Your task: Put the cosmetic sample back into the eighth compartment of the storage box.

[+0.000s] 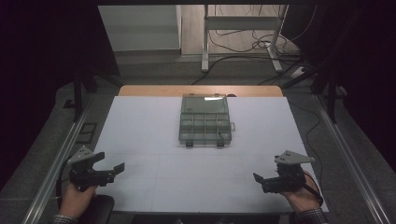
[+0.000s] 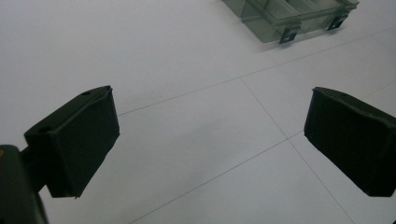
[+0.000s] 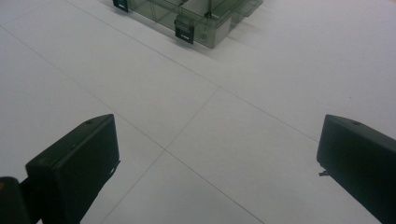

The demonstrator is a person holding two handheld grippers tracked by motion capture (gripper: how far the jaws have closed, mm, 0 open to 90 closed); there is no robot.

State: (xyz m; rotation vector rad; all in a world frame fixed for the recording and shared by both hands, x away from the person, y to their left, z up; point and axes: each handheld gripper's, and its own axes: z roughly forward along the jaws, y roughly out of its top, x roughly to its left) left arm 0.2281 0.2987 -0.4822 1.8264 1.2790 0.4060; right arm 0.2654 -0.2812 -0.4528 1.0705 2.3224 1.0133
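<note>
Both tongs, left point(image 1: 111, 164) and right point(image 1: 259, 179), hang wide apart and empty at the near corners of the white surface point(image 1: 140, 135), angled inward toward the clear compartment box point(image 1: 205, 120) sitting closed mid-surface, seemingly poised to approach.

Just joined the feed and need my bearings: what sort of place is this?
Probably a lab or recording workstation, not a home. A white table holds one clear compartment box, dark curtains close off the sides, and loose cables run across the floor by a metal frame behind.
</note>
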